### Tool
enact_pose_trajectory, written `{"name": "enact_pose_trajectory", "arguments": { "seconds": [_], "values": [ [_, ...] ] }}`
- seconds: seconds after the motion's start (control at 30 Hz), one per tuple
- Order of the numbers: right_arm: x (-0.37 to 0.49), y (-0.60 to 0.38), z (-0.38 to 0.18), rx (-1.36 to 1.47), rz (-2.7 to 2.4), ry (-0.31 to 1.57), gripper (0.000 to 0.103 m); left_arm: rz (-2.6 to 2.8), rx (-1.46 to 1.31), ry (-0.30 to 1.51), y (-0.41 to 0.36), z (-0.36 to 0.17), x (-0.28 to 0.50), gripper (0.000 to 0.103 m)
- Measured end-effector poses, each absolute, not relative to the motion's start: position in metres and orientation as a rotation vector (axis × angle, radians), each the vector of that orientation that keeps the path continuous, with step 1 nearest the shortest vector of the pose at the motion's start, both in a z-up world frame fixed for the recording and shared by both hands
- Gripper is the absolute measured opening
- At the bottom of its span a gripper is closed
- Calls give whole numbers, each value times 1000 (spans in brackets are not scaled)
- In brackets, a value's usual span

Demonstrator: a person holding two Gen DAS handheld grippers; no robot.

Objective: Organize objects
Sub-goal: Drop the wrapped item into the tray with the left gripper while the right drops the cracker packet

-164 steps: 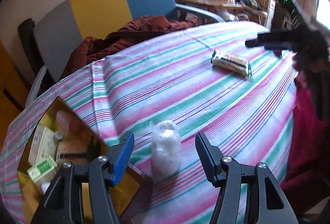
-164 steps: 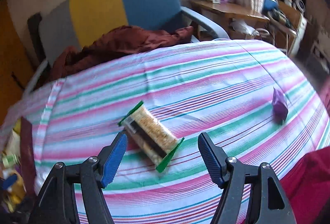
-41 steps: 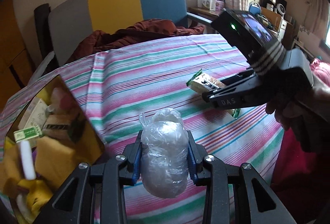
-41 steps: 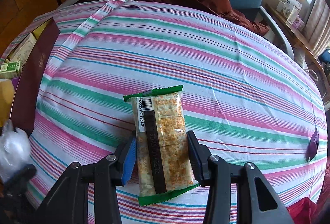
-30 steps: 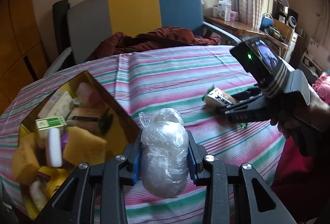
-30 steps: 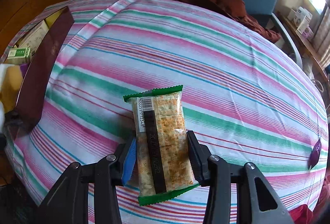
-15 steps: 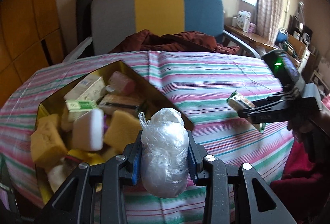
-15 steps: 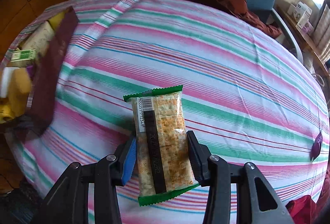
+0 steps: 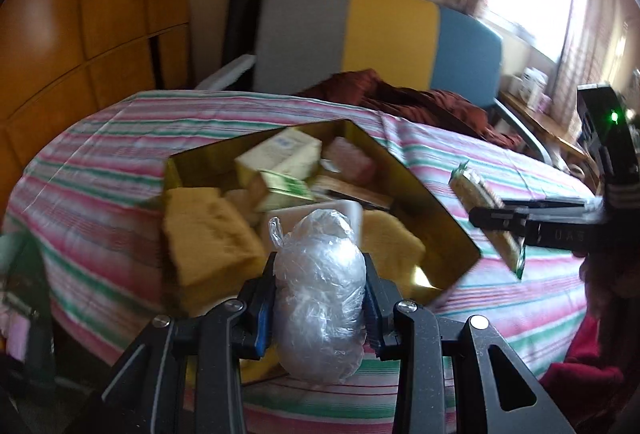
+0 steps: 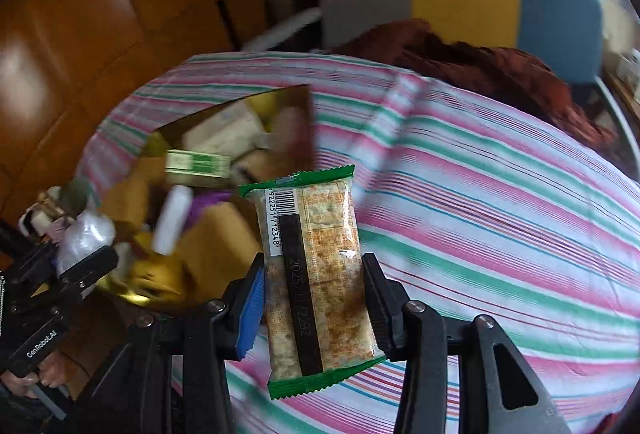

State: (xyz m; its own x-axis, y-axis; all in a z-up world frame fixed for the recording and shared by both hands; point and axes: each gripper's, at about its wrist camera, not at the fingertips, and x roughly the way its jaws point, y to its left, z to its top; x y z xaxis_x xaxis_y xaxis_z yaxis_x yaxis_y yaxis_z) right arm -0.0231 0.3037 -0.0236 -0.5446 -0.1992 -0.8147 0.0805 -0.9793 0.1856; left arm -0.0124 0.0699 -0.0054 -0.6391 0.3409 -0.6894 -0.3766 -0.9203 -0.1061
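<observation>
Striped tablecloth (image 9: 120, 138) covers the table, pink, green and white bands running across it. A grey, yellow and blue chair (image 9: 384, 30) stands behind, a dark red cloth (image 9: 404, 102) heaped on its seat.

Gold-lined box (image 9: 424, 202) sits open on the cloth — half a second ago it lay left of centre in the left wrist view, now it fills the middle, directly ahead of the left gripper (image 9: 320, 308). In the right wrist view it has come much nearer too, from the far left edge to just left of the cracker packet (image 10: 316, 270). Inside the box: a yellow sponge (image 9: 208, 234), cream cartons, a green-and-white small box (image 9: 288, 190), a white bar; details blurred.

Left gripper is clamped on a clear plastic-wrapped bundle (image 9: 320, 298), held above the box's near edge. Grip unchanged from earlier frames.

Right gripper (image 10: 314, 310) pinches the cracker packet — green-edged, barcode upward — in the air over the tablecloth beside the box.
</observation>
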Motion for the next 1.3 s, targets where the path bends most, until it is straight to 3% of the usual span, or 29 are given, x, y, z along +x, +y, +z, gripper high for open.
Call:
{"name": "enact_pose_trajectory", "arguments": {
  "seconds": [0.6, 0.87, 1.17, 1.3],
  "values": [
    [-98, 255, -36, 1484, -2574, -52, 46, 2611, -1048, 115, 69, -4, -40, 37],
    [-121, 262, -62, 1567, -2551, -149, 47, 2595, -1072, 136, 79, -10, -49, 37],
    [-88, 284, -50, 1484, -2583, -292, 48, 2553, -1119, 128, 91, -19, -65, 37],
    [-73, 288, -37, 1432, -2649, -272, 49, 2540, -1116, 92, 97, -14, -79, 37]
  ]
}}
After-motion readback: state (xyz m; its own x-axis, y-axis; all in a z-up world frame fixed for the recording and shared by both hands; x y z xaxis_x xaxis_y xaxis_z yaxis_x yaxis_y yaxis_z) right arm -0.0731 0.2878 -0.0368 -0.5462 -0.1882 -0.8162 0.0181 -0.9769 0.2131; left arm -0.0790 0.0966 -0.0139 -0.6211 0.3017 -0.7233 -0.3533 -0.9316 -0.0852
